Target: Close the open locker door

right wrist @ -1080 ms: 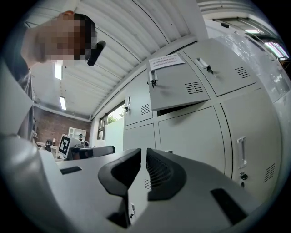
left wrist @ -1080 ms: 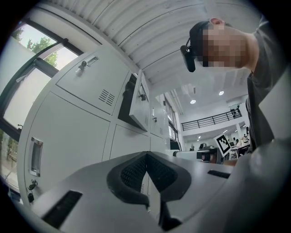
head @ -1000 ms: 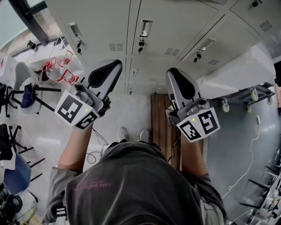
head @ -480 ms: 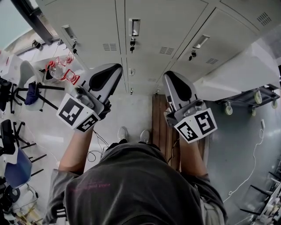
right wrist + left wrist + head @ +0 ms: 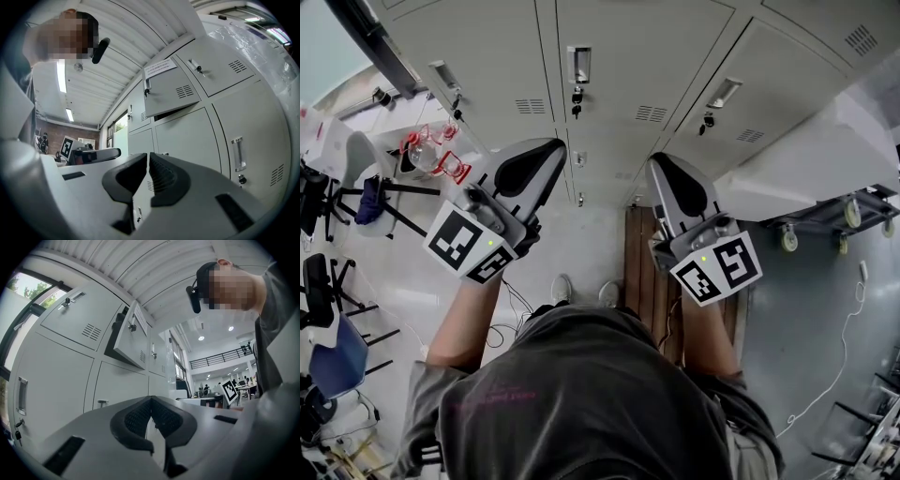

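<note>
A wall of grey lockers (image 5: pixel 609 37) runs along this bright workroom. By my reckoning the job has hardly begun. One locker door (image 5: pixel 172 91) in an upper row stands swung outward, its dark opening showing behind it, and nothing touches it. Every other door I can see sits flush. Well below that open door, and clear of it, are two claws. The left claw (image 5: pixel 151 403) has its jaws pressed together. The right claw (image 5: pixel 147 157) is drawn to a hairline slit. Neither holds anything. Reaching up and pushing the door home is all left to do.
</note>
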The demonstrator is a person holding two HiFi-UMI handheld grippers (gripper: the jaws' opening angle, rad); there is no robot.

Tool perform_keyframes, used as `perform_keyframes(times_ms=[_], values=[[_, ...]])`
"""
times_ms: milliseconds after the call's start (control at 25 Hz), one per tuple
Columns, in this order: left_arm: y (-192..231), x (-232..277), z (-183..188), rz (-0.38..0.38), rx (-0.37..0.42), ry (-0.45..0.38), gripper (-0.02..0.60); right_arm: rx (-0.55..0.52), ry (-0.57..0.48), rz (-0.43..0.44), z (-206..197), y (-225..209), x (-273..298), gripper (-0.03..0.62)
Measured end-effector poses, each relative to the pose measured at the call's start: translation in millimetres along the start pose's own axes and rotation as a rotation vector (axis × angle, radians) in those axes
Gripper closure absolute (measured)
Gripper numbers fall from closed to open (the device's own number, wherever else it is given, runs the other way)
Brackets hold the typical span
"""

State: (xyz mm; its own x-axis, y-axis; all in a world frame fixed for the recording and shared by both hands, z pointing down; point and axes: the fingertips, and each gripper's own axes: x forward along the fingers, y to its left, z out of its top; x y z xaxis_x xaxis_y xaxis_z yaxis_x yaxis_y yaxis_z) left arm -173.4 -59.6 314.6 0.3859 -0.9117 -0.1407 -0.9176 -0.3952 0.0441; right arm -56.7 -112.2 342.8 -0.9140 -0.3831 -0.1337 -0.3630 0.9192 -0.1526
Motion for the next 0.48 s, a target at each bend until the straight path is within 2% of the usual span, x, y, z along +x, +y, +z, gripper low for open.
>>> perform_keyframes(times_ms=[480], values=[[-0.8,8.7,-0.9,-0.013,-0.008,-0.004,0.566,-0.007,-0.005,-0.011,4.0,-8.8,3.9,0.562]])
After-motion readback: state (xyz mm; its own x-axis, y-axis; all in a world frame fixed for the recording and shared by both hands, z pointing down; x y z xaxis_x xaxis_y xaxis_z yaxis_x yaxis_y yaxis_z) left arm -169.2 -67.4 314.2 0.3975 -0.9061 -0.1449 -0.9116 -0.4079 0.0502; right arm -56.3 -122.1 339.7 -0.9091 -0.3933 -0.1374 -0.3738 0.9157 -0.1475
